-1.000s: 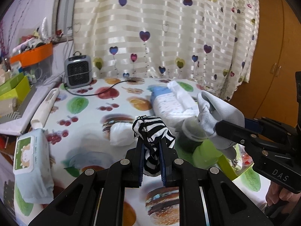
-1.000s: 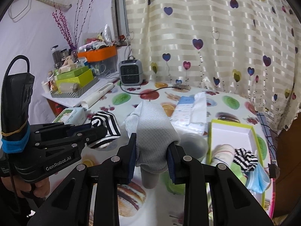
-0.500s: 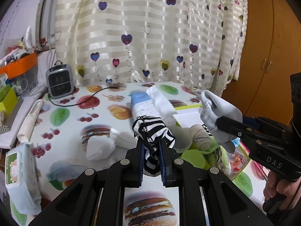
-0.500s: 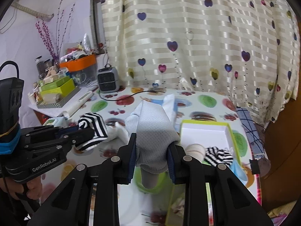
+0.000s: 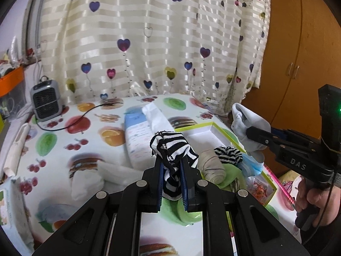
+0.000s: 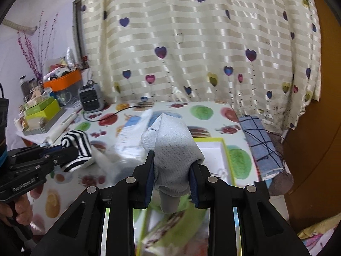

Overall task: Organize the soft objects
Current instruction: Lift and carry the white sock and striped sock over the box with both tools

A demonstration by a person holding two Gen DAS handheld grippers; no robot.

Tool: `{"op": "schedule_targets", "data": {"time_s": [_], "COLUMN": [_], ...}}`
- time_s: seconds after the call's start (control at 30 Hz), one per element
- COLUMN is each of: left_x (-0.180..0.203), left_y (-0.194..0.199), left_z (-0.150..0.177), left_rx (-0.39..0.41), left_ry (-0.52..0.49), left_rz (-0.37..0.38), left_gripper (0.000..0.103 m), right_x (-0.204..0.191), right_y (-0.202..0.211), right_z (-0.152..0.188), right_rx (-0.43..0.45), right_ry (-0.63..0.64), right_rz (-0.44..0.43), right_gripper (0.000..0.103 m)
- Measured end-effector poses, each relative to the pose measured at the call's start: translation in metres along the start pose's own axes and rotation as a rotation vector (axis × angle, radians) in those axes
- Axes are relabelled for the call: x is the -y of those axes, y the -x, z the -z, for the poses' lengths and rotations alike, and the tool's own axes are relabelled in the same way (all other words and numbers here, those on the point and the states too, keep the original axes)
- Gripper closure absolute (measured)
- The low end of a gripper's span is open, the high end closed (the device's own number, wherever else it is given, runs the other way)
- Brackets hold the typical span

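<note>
- Left gripper (image 5: pixel 172 183) clamped narrow on striped sock (image 5: pixel 172 149), bundle bunched above the jaws at frame centre, tail hanging down between the blue pads.
- Right gripper (image 6: pixel 171 183) clamped on grey sock (image 6: pixel 172 149), toe bulging up over the jaws, cuff drooping below; same sock at right edge of left wrist view (image 5: pixel 248 125).
- Green-rimmed box (image 5: pixel 215 124) right of centre in left view, white floor bare at its far end; near end already filled with rolled beige sock (image 5: pixel 212 168), second striped sock (image 5: pixel 229 153) and blue mask (image 5: pixel 252 165).
- In right view, box (image 6: pixel 226 149) directly ahead and just beyond the grey sock, long axis running away from the camera.
- Key relation: box lies ahead-right of left claw, straight ahead of right claw; right hand judged nearer, likely first to drop.
- Bare far half looks the better drop spot; near end crowded.
- Loose white sock (image 5: pixel 87 184) on fruit-print tablecloth (image 5: pixel 53 140), lower left, not yet sorted.
- Wipes pack (image 5: pixel 138 136) just left of box, possible snag for left claw's path.
</note>
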State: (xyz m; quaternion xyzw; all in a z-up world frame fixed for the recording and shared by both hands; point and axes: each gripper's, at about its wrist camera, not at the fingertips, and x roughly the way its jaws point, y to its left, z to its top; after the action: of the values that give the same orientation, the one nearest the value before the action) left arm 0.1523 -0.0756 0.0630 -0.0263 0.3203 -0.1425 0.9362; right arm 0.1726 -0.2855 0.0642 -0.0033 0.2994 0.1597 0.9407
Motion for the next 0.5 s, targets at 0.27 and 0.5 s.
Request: {"op": "schedule_targets", "data": {"time_s": [0.27,0.5], "left_x": [0.011,0.016], "left_y": [-0.024,-0.041], "left_z": [-0.009,-0.016], "left_rx": [-0.022,-0.041], "left_ry": [-0.026,-0.042], "left_rz": [0.027,0.049], "left_gripper": [0.09,0.09], "right_x": [0.031,0.041], "right_y": [-0.03,-0.063], "right_z": [-0.002,-0.001], "right_rx": [-0.051,-0.122], "right_ry": [-0.032,-0.035], "right_rz": [0.027,0.03], "right_gripper": [0.073,0.073]}}
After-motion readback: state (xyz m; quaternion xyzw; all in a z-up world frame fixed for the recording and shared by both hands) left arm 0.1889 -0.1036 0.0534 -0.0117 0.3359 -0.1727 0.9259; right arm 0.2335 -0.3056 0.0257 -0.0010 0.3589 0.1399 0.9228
